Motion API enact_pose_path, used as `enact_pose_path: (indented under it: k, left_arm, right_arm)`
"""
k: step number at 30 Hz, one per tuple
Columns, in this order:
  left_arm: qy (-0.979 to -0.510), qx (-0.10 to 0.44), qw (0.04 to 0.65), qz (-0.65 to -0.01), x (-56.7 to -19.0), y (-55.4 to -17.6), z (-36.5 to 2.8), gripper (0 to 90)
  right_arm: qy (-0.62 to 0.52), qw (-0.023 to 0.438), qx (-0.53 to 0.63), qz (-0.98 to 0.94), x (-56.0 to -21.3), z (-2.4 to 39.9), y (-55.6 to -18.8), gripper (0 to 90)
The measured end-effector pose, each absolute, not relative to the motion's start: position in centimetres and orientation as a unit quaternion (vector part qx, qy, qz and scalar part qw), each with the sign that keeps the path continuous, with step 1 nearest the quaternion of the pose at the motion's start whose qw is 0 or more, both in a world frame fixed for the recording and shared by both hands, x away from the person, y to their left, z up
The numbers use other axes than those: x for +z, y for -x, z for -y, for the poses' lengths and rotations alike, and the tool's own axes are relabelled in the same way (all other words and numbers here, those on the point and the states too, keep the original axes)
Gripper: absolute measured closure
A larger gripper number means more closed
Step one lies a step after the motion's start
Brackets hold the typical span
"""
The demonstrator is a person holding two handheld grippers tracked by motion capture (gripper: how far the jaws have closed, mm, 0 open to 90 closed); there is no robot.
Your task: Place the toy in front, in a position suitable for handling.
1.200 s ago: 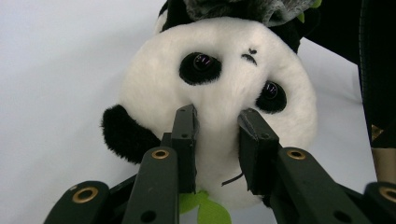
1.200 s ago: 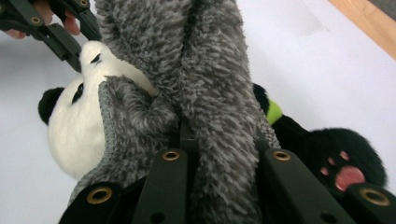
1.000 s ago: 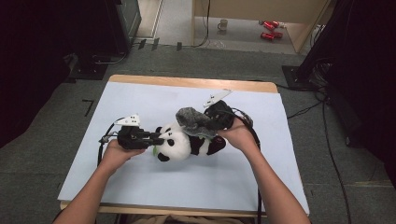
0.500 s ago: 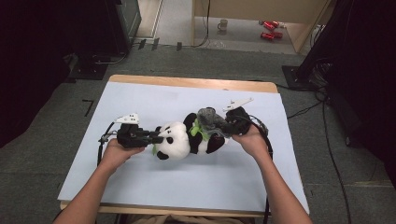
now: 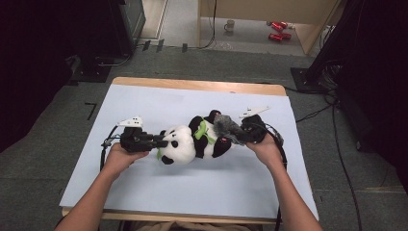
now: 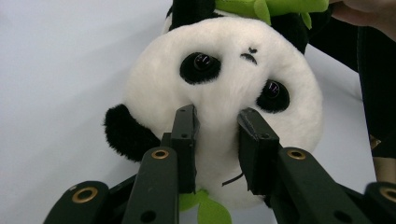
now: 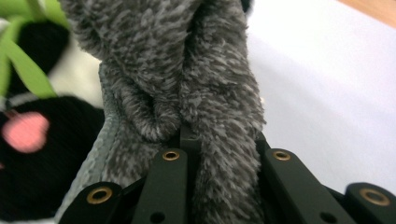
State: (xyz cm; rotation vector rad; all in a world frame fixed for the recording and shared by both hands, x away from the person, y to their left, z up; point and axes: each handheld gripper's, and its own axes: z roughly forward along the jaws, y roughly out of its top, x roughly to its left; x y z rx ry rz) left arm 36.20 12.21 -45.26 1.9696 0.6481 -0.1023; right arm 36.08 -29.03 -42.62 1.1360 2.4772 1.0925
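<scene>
Plush panda (image 5: 188,143), mid-table (image 5: 144,202), bare surface all around. Left gripper (image 5: 153,141) pinching its head; right gripper (image 5: 239,133) clamped on grey fleece cloth (image 5: 225,126).

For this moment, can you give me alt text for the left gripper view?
The left claw pinches the white head of a panda plush, one black jaw on each side of the fur below its eyes. The panda lies on a pale blue table cover, with green leaves at its neck.

Black tool (image 6: 217,140) arms, brass-ringed screws
</scene>
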Motion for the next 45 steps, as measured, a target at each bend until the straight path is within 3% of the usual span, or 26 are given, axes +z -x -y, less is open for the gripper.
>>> enact_pose_path:
  k: [12,16,25,30,37,45]
  left_arm:
    - [-0.817,-0.034,0.503,-0.280,-44.9,-36.2,-12.2,73.8]
    - [-0.818,-0.056,0.498,-0.285,-44.5,-36.3,-12.0,84.8]
    - [-0.812,-0.098,0.515,-0.255,-43.7,-35.9,-11.5,88.0]
    - [-0.792,-0.140,0.528,-0.271,-43.9,-36.3,-11.6,88.0]
    - [-0.790,-0.117,0.501,-0.333,-44.4,-37.1,-12.3,87.5]
    - [-0.789,-0.091,0.495,-0.354,-44.5,-37.3,-12.4,87.1]
  right_arm:
    - [-0.424,0.087,0.380,-0.817,-42.8,30.9,-35.6,78.8]
    - [-0.422,0.097,0.387,-0.814,-41.9,31.1,-35.2,78.7]
    - [-0.416,0.119,0.415,-0.800,-38.7,31.6,-34.4,78.7]
    - [-0.396,0.129,0.427,-0.803,-36.3,30.9,-33.8,78.7]
    - [-0.362,0.128,0.439,-0.812,-34.3,29.3,-33.0,78.7]
    - [-0.320,0.107,0.449,-0.828,-32.6,26.6,-31.4,78.7]
